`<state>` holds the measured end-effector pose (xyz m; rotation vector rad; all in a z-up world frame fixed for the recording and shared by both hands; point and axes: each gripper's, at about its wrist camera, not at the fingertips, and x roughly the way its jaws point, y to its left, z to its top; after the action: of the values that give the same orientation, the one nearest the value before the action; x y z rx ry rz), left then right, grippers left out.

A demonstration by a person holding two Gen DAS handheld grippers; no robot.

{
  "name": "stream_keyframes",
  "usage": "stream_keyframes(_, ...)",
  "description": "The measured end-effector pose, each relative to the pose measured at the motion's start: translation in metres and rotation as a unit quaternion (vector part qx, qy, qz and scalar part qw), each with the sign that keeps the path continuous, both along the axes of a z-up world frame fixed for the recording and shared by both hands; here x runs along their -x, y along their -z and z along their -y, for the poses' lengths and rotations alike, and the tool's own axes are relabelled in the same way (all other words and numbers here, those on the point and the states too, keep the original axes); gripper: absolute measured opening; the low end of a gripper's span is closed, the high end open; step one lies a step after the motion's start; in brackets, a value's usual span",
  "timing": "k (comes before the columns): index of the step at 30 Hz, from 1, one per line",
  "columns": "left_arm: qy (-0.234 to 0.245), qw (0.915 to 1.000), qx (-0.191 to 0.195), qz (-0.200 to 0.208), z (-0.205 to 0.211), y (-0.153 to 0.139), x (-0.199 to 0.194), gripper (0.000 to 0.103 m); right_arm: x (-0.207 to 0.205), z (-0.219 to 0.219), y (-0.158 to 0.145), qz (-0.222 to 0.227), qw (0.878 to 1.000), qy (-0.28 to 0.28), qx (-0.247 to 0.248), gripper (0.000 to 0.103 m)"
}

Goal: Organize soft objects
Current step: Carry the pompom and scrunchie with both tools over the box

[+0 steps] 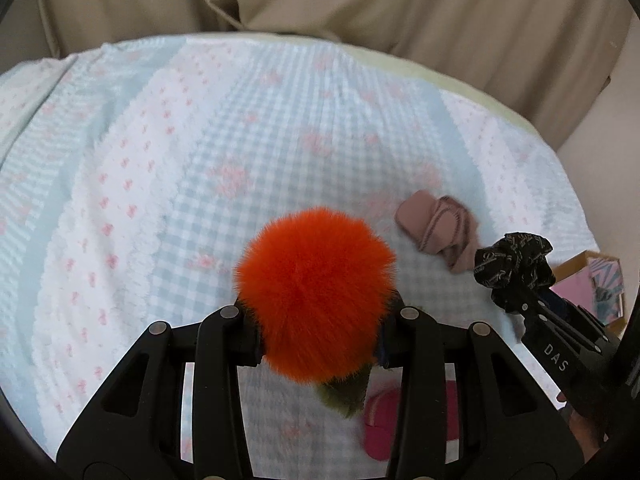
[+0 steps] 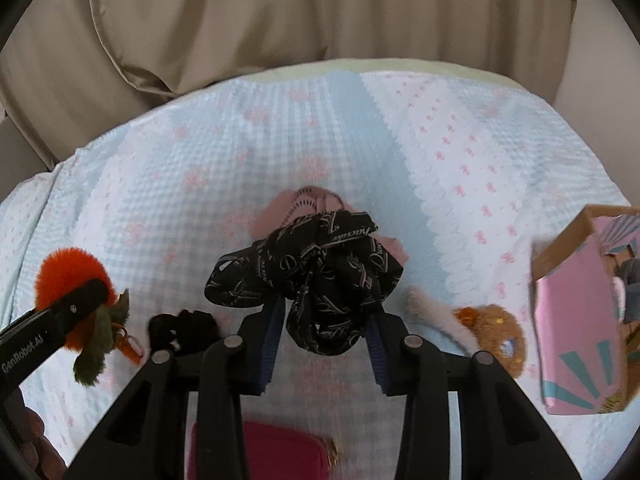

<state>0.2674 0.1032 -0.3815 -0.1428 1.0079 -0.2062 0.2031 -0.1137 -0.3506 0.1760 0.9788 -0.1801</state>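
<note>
Orange pompom [image 1: 316, 296] between left fingers [image 1: 248, 340]

Left wrist view: it is looking forward and steeply down along the left gripper [image 1: 316, 320], close above the checked bedcover [image 1: 168, 152], with the beige curtain [image 1: 360, 0] at the far edge.
Right wrist view: it is facing the same way from the right gripper [image 2: 326, 316], equally near.
Shared part: both are showing the bedcover's middle, the pink folded cloth [image 1: 438, 232], the magenta pouch [image 1: 384, 420], and each other's gripper at the side.
</note>
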Motion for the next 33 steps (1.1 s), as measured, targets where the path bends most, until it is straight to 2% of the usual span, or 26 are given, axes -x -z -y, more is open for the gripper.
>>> stream_keyframes(9,0.005,0.9986,-0.002,0.052,0.022,-0.092,0.022,0.035,0.033,0.019,-0.096,0.051,0.999,-0.004,-0.004,0.036)
stream_keyframes(13,0.012,0.9964,-0.006,0.083,0.048,-0.146,0.038,0.035,0.051,0.042,-0.142,0.071,0.997,-0.009,-0.007,0.036)
stream_keyframes(18,0.026,0.9937,-0.014,0.108,0.099,-0.193,0.065,0.035,0.075,0.086,-0.187,0.09,0.996,-0.011,-0.013,0.036)
stream_keyframes(25,0.037,0.9924,0.003,0.117,0.197,-0.222,0.103,0.035,0.117,0.176,-0.226,0.088,0.996,-0.013,0.012,0.036)
stream_keyframes(33,0.073,0.9911,0.014,0.11,0.324,-0.222,0.134,0.035,0.153,0.287,-0.233,0.055,0.998,0.009,0.032,0.036)
